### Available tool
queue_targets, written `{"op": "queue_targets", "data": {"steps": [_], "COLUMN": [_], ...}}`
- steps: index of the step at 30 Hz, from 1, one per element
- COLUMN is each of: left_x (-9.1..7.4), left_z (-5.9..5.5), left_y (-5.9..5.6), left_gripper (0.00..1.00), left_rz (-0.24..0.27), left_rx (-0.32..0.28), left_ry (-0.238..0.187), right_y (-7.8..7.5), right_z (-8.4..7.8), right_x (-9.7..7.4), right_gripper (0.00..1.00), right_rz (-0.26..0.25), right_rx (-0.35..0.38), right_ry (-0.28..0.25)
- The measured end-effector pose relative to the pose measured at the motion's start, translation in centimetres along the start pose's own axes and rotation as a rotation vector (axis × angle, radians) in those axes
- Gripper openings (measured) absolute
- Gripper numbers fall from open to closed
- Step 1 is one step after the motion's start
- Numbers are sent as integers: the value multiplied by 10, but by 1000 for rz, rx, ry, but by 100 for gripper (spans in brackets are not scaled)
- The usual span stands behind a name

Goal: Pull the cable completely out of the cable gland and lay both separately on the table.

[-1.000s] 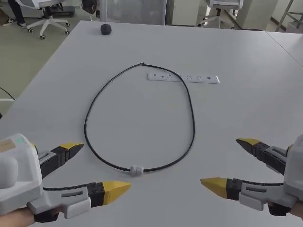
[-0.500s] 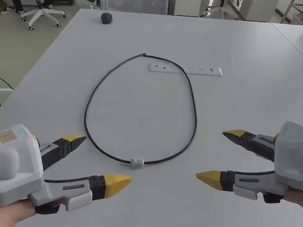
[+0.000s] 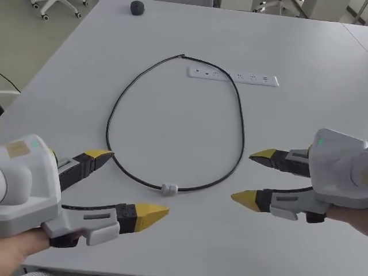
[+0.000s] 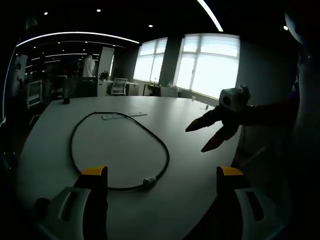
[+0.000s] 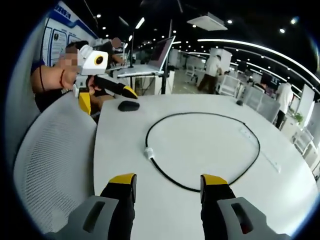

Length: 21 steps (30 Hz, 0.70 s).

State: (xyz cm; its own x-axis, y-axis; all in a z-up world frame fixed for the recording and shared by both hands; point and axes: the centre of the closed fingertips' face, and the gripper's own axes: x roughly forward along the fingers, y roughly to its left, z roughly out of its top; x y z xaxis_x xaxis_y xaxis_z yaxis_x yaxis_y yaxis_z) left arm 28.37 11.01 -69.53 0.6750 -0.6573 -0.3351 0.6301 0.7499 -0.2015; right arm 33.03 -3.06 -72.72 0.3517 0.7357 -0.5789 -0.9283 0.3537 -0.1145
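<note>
I've got left gripper [image 3: 140, 182] and right gripper [image 3: 241, 176] both spread wide, cable gland [image 3: 170, 188] threaded on the cable [image 3: 107, 132] between them; the far loop crosses a power strip [image 3: 233, 76].

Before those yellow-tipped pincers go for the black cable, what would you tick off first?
1. Left gripper open: ok.
2. Right gripper open: ok.
3. Cable gland in plain sight between the two grippers: ok.
4. Cable out of the gland: not ok, the gland sits threaded on the loop.
5. Cable clear of the power strip: not ok, it lies across it.
6. Bare table on which to lay both parts: ok.
</note>
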Motion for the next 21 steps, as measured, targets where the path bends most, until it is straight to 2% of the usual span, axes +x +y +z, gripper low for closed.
{"op": "queue_targets", "data": {"steps": [4, 11, 21], "left_x": [-1, -1, 0], "left_z": [1, 0, 1], "left_y": [-1, 0, 2], "left_gripper": [91, 91, 91], "left_rz": [-1, 2, 3], "left_rx": [2, 5, 8], "left_ry": [-6, -9, -20], "right_y": [3, 9, 31], "right_z": [2, -1, 1], "right_x": [12, 34, 75], "right_gripper": [50, 44, 43], "right_rz": [33, 101, 209], "right_rx": [-31, -67, -130], "right_ry": [20, 73, 126]}}
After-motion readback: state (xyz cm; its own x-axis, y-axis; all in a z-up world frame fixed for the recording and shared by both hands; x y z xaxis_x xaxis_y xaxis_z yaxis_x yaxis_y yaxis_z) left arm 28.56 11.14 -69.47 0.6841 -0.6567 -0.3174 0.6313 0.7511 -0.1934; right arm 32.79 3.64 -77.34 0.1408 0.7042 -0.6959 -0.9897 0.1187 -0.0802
